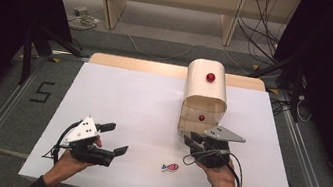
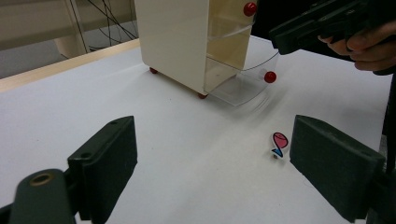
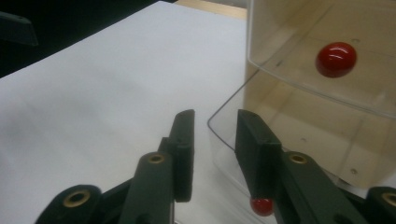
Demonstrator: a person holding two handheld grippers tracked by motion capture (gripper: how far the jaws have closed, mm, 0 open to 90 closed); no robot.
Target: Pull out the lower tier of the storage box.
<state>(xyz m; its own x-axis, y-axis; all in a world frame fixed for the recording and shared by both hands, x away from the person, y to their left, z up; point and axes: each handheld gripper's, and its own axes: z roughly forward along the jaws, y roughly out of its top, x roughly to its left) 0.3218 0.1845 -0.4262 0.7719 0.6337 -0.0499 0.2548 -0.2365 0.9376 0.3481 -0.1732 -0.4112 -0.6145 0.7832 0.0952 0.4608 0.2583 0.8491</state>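
On the left, my left gripper point(image 1: 118, 139) sat low over the white table point(image 1: 129, 92), near its front edge, held in the left hand point(image 1: 68, 159). Its jaws stood released and wide apart, with nothing between them. In the left gripper view they framed bare table.

Moving right, a small pink fish figure point(image 1: 170, 166) lay flat on the table between the two grippers, near the front edge and touching neither. In the left gripper view it lay just beside the inner face of the right-hand jaw point(image 2: 279, 142).

Further right stood the cream cabinet point(image 1: 206, 87), upright, towards the far edge of the table. Its upper drawer was shut, with a red knob point(image 1: 210, 77) on the front. The clear lower drawer point(image 2: 243, 86) was pulled partway out towards me — its own red knob point(image 2: 270, 77) was at the leading edge.

My right gripper point(image 1: 193, 141), in the right hand point(image 1: 217, 175), was right at that drawer's front. In the right gripper view its jaws were drawn close with a slim gap, the drawer's rim showed in that gap and the lower knob point(image 3: 261, 205) sat just beneath one jaw. I could not tell whether they pinched anything.
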